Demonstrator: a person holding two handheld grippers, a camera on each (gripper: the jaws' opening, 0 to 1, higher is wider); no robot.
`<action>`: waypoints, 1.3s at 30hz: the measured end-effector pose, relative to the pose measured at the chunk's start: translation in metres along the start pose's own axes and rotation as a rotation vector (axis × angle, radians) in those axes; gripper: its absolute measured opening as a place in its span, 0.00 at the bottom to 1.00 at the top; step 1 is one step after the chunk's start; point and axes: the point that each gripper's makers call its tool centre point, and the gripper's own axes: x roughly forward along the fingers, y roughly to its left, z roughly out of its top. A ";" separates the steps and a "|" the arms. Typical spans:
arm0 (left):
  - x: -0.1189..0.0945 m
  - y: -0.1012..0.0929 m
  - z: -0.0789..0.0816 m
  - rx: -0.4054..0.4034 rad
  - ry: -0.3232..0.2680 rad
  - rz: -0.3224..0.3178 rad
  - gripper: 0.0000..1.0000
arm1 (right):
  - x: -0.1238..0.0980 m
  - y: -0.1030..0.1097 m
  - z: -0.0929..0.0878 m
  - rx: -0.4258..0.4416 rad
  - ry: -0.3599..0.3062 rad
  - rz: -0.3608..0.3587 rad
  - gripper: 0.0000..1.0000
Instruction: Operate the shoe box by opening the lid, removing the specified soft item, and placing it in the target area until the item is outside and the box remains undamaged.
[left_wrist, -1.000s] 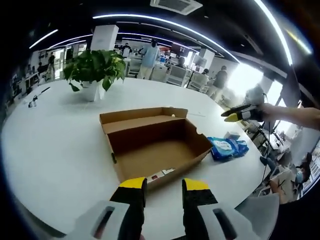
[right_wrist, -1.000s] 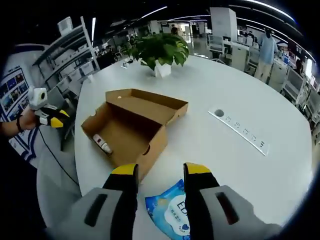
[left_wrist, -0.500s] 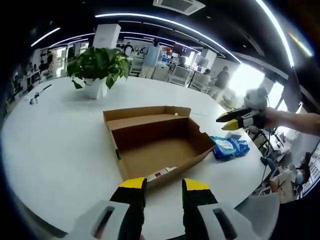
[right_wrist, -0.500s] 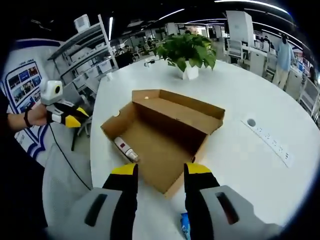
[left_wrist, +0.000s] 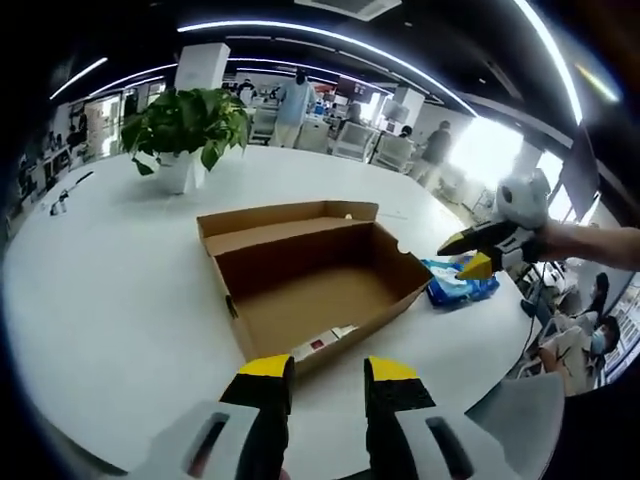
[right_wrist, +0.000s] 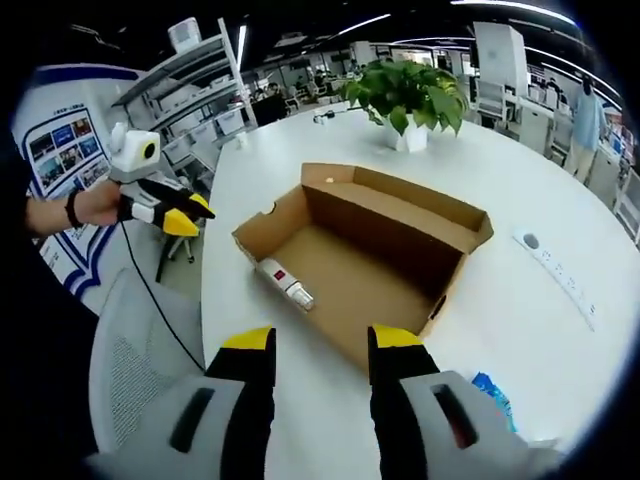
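Observation:
An open brown cardboard shoe box (left_wrist: 305, 275) lies on the white round table (left_wrist: 110, 290), its lid folded back at the far side. Inside, a small white and red item (right_wrist: 285, 283) rests by one wall. A blue soft pack (left_wrist: 455, 287) lies on the table just outside the box; its edge shows in the right gripper view (right_wrist: 497, 397). My left gripper (left_wrist: 328, 372) is open, short of the box's near wall. My right gripper (right_wrist: 322, 345) is open and hovers over the near end of the box (right_wrist: 370, 262). In the left gripper view, it (left_wrist: 470, 252) hangs just above the pack.
A potted green plant (left_wrist: 183, 125) stands at the table's far side. A power strip (right_wrist: 560, 285) is set into the tabletop beyond the box. A grey mesh chair (right_wrist: 125, 365) stands off the table edge. People and desks fill the background.
My right gripper has come down toward the blue pack and the box end; its view has swung, so the pack has slid to the lower right. My left gripper has hardly moved.

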 end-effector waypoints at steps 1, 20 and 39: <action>0.001 0.000 0.001 0.005 0.003 -0.002 0.28 | 0.000 -0.001 -0.003 0.009 -0.004 -0.001 0.34; 0.053 -0.001 0.003 0.321 0.225 -0.161 0.28 | -0.038 0.005 -0.045 0.127 -0.047 -0.060 0.34; 0.112 -0.001 -0.001 0.499 0.419 -0.302 0.29 | -0.077 0.012 -0.077 0.206 -0.084 -0.129 0.34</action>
